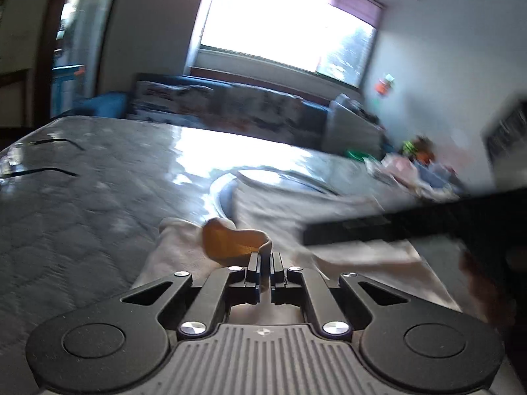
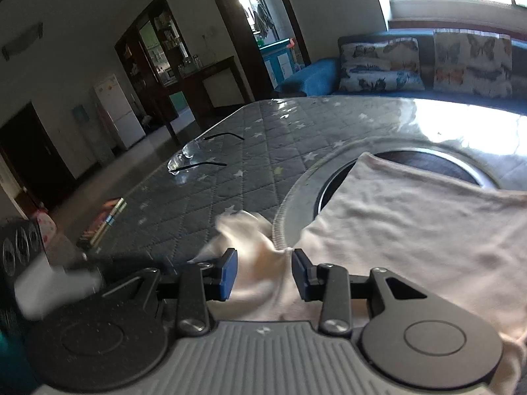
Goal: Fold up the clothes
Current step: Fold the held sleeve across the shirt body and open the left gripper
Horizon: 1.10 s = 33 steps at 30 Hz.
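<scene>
A pale cream garment (image 2: pixel 411 217) lies on a table with a grey star-quilted cover (image 2: pixel 263 151). In the right wrist view my right gripper (image 2: pixel 264 273) is open, with a bunched sleeve or corner of the garment (image 2: pixel 260 263) between its blue pads, not pinched. In the left wrist view my left gripper (image 1: pixel 265 260) is shut on an edge of the same garment (image 1: pixel 184 247), where an orange patch (image 1: pixel 230 242) shows just ahead of the fingertips. The other gripper crosses that view as a dark blurred bar (image 1: pixel 411 222).
A round metal-rimmed inset (image 2: pixel 296 191) sits in the table under the garment. A pair of glasses (image 2: pixel 187 158) lies at the table's far left. A blue sofa with butterfly cushions (image 2: pixel 428 62) stands behind. Colourful clutter (image 1: pixel 418 161) sits at the table's right side.
</scene>
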Available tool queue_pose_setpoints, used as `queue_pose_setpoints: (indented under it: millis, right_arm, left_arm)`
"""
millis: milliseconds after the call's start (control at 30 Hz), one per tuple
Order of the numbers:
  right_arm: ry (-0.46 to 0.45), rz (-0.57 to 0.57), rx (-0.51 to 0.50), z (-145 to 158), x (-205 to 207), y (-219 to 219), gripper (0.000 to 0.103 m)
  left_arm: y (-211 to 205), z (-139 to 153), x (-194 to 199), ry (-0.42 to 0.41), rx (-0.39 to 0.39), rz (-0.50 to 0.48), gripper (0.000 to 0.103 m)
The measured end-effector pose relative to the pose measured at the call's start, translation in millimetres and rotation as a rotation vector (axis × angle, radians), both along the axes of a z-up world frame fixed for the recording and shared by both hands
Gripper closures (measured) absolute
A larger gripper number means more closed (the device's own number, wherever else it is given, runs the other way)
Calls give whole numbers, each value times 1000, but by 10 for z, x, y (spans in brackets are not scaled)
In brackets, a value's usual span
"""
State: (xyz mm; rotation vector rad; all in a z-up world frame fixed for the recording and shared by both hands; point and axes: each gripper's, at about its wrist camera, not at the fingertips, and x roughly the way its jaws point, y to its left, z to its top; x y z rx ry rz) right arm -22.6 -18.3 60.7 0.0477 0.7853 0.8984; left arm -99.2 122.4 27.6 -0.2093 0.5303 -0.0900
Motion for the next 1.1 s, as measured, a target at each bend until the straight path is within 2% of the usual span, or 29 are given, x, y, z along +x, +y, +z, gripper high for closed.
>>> queue_pose_setpoints:
  millis: [133, 267, 500, 567, 700, 800, 967, 1100]
  right_arm:
    - [21, -12, -5, -61, 16, 1, 66]
    - [50, -25, -24, -133, 31, -11, 66]
    - [82, -25, -56, -305, 7, 54, 66]
    - [64, -40, -72, -316, -8, 61, 66]
    - [32, -74, -94, -334, 9, 47, 65]
    - [51, -92, -96, -382, 44, 37, 67]
    - [-6, -90, -110, -367, -1, 92, 70]
    - [13, -105, -106, -405, 80, 93, 70]
  left_arm:
    - [-203, -51, -56, 10, 25, -76, 96]
    - [-248, -98, -136, 12, 39, -109, 90]
    - [-239, -144, -261, 35, 47, -122, 71]
    - [-207, -131, -318, 25, 61, -114, 56]
    - [-109, -132, -376, 25, 64, -90, 54]
    - [-43, -135, -405, 26, 59, -68, 47]
    - [32, -128, -442, 30, 64, -39, 37]
    - [81, -104, -464, 23, 56, -23, 33]
